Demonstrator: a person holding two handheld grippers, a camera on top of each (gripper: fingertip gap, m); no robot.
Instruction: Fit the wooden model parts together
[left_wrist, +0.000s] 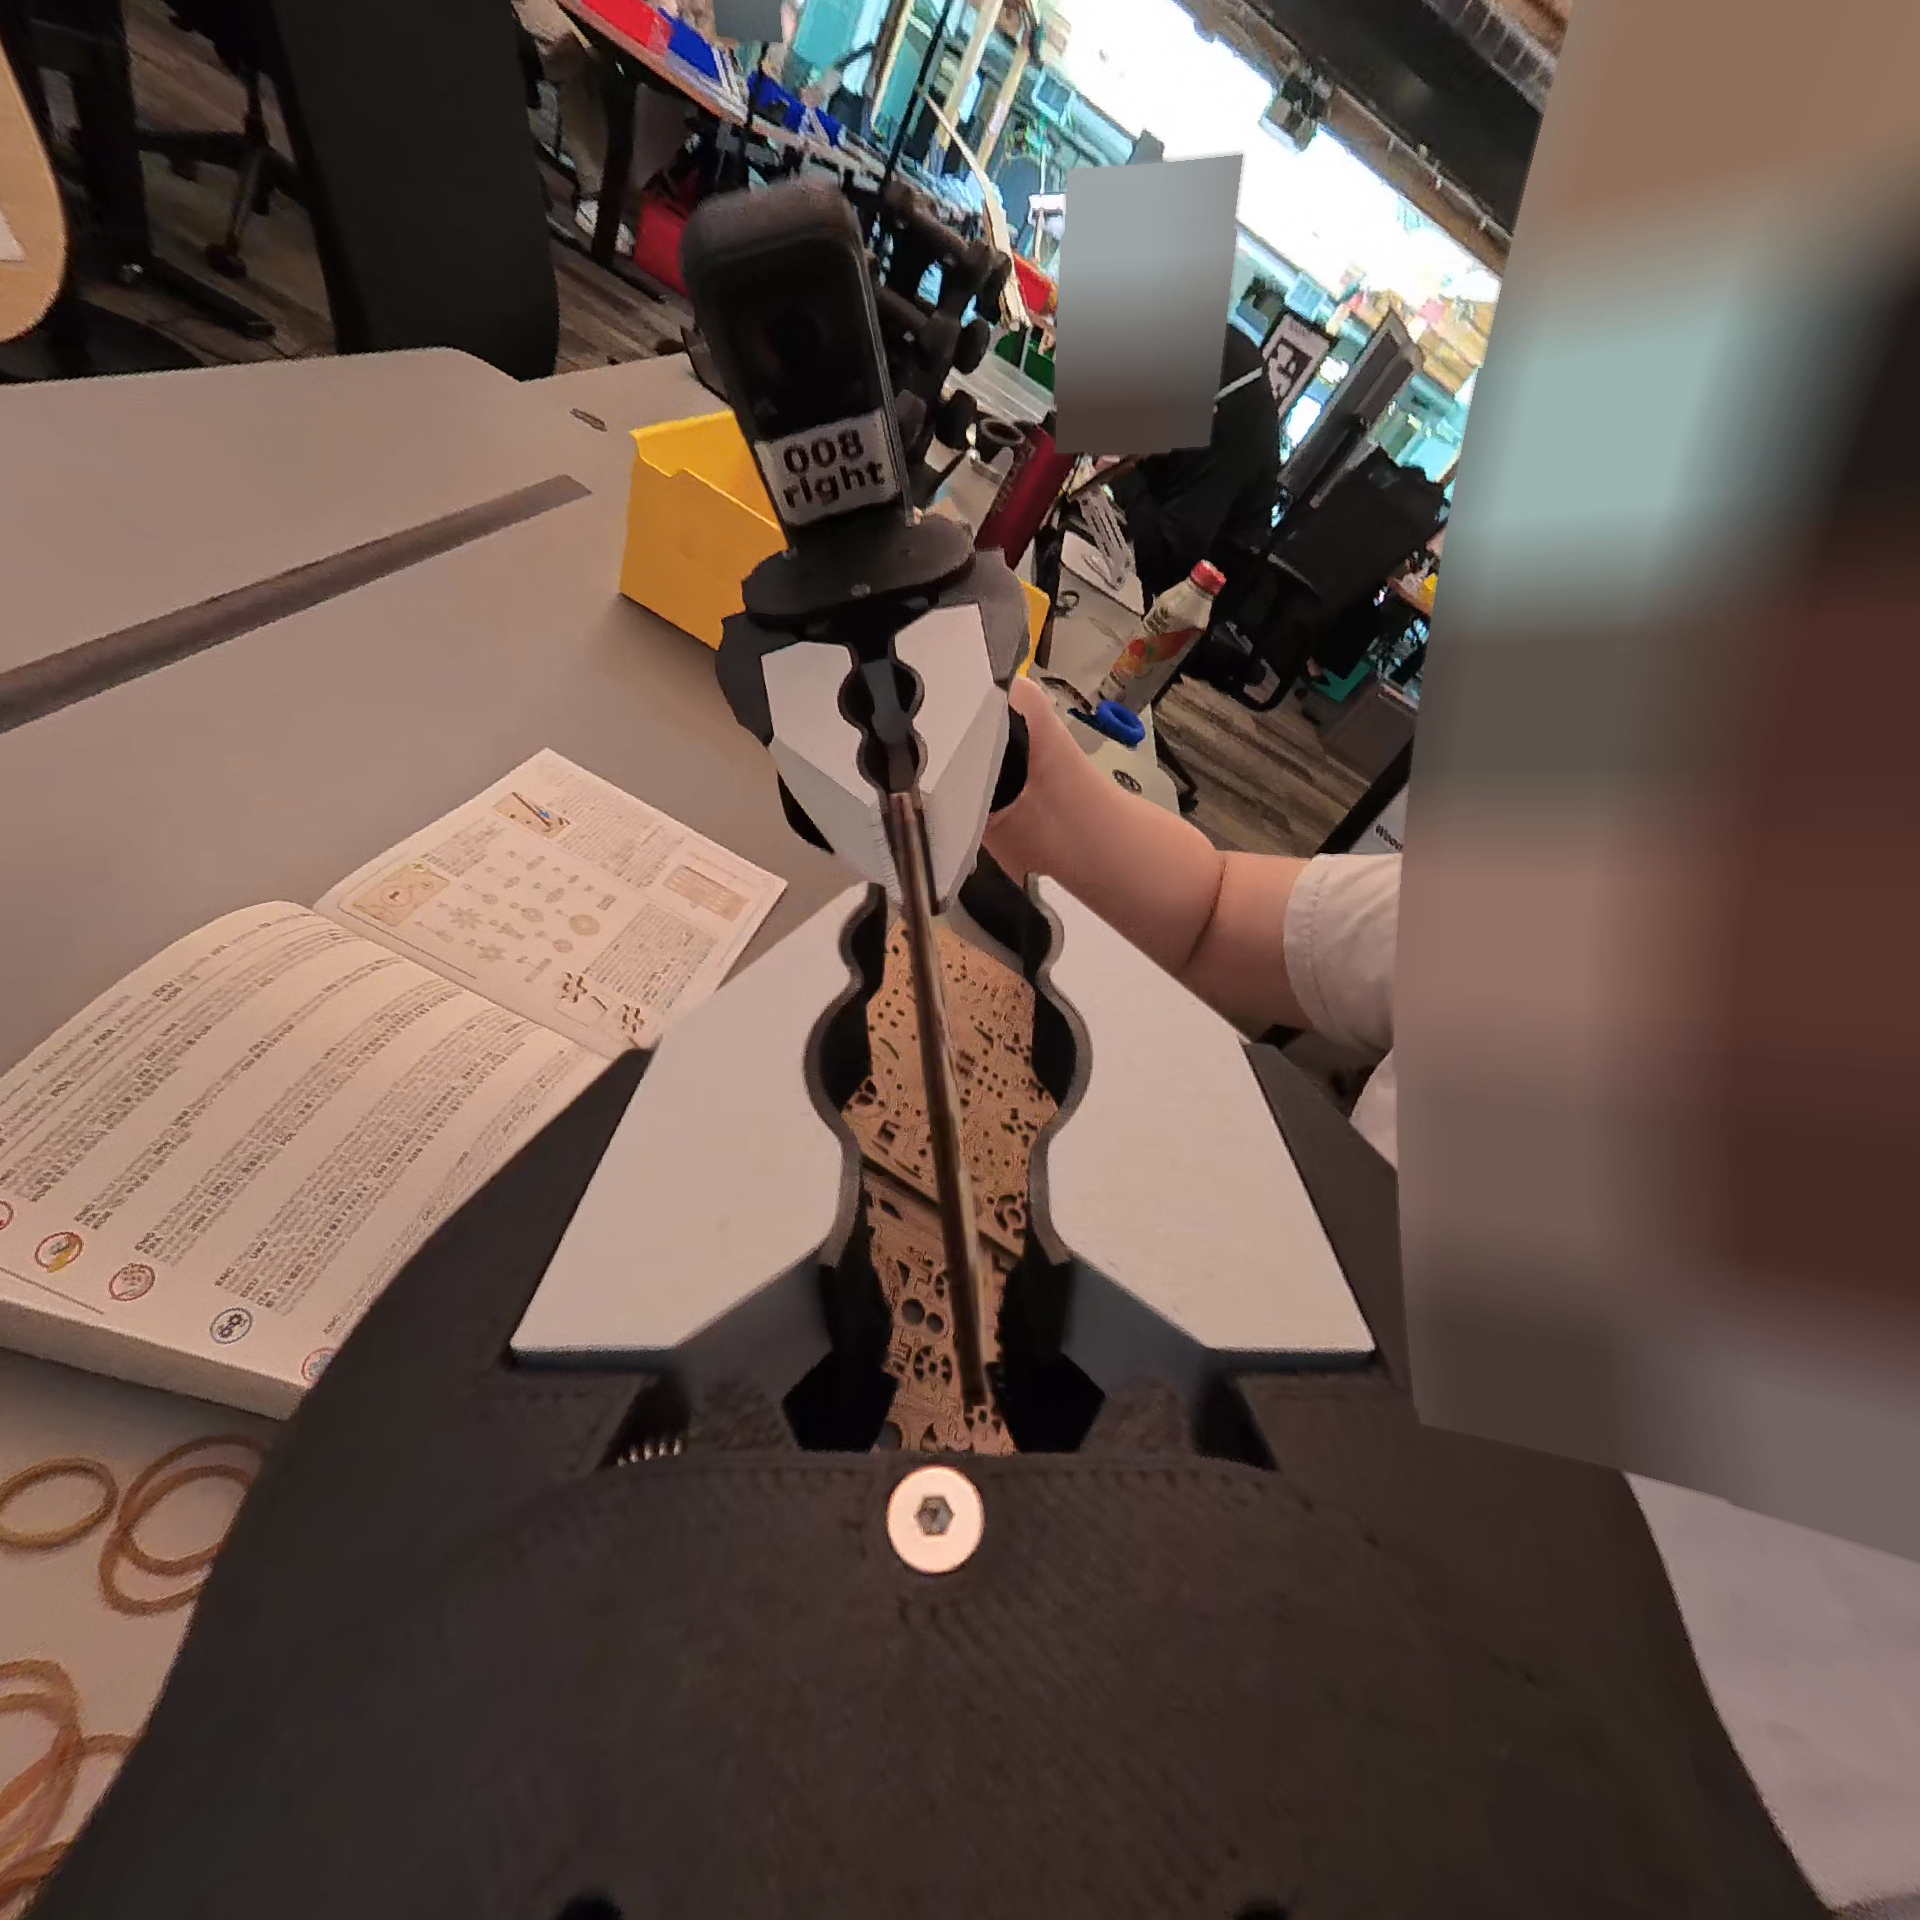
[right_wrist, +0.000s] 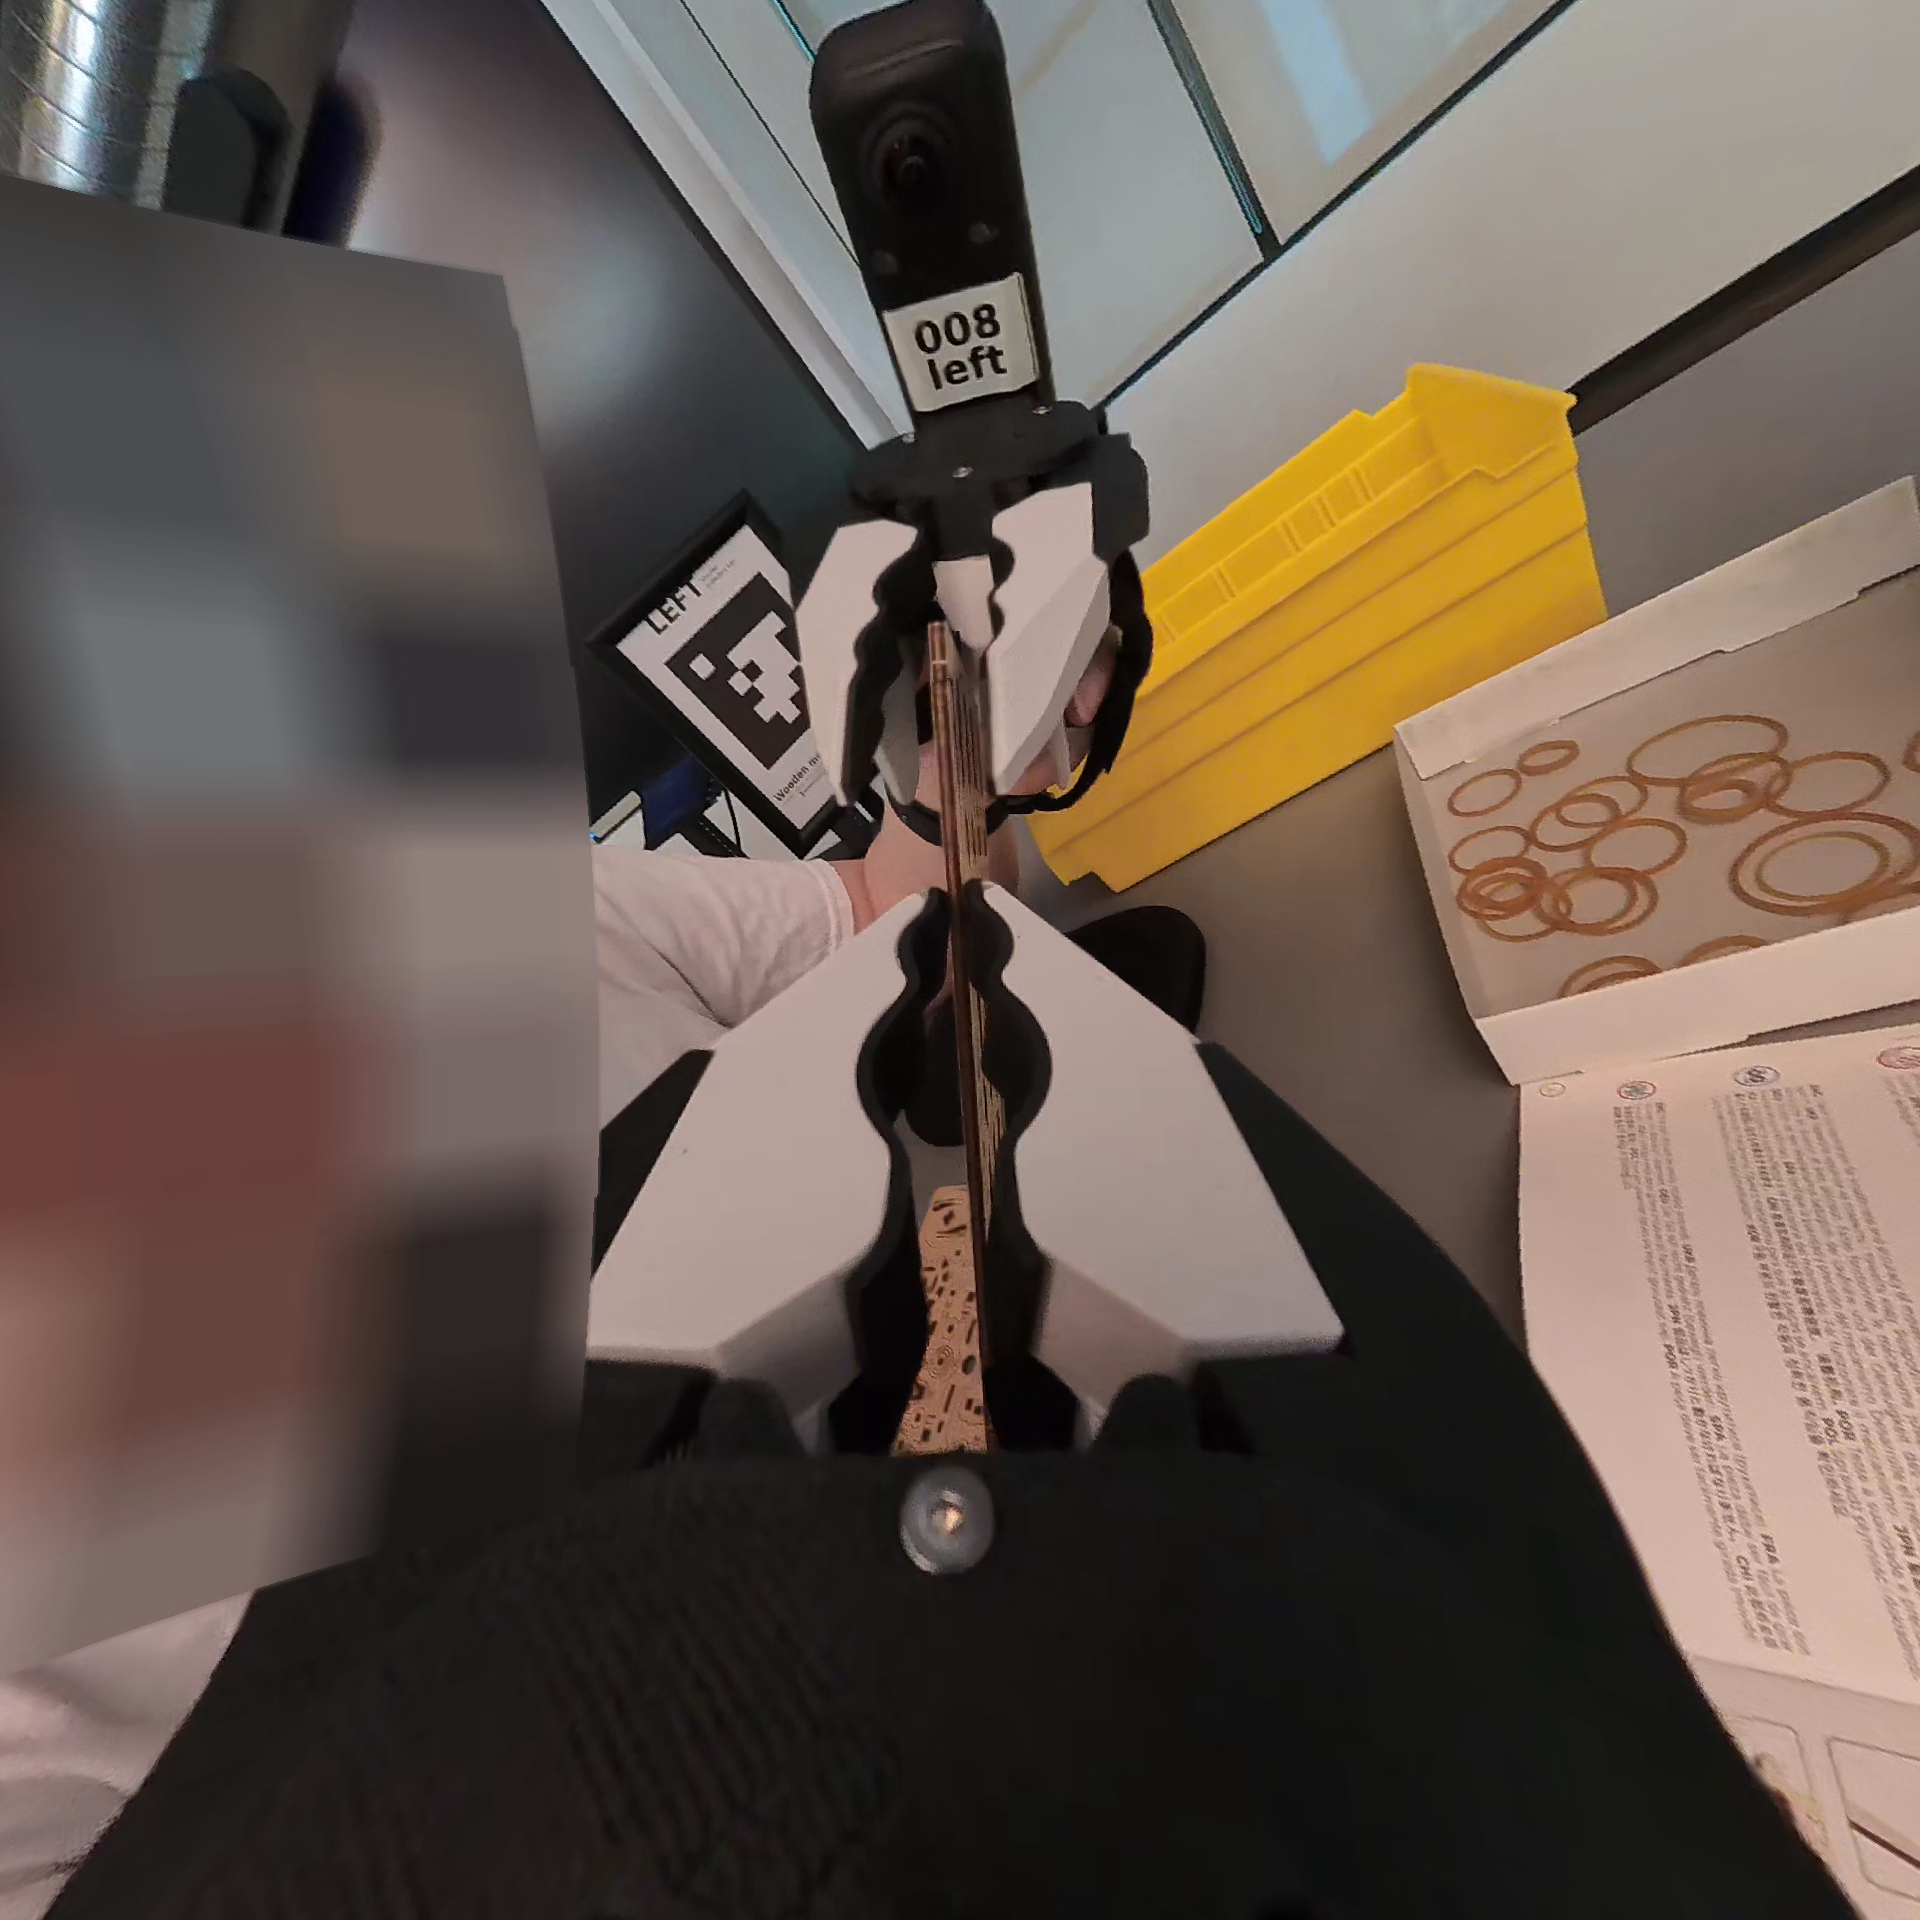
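Observation:
A thin laser-cut wooden sheet (left_wrist: 935, 1060) is held edge-on in the air between both grippers. Its tan, perforated face shows between my left fingers. My left gripper (left_wrist: 951, 894) has a finger on each side of the sheet, with a visible gap at the tips. My right gripper (right_wrist: 961, 896) is shut on the sheet (right_wrist: 971, 1039), tips pressed against both faces. The two grippers point at each other, tips almost meeting. The right gripper (left_wrist: 894, 831) shows in the left wrist view clamped on the sheet's far end. The left gripper (right_wrist: 951, 774) shows in the right wrist view.
An open instruction booklet (left_wrist: 312, 1091) lies on the grey table (left_wrist: 260, 623), also in the right wrist view (right_wrist: 1714, 1299). Loose rubber bands (left_wrist: 156, 1507) lie near it; more fill a white box lid (right_wrist: 1662, 852). A yellow bin (left_wrist: 696, 520) stands behind. A person's forearm (left_wrist: 1143, 894) is close. The grippers are tip to tip, or close to it.

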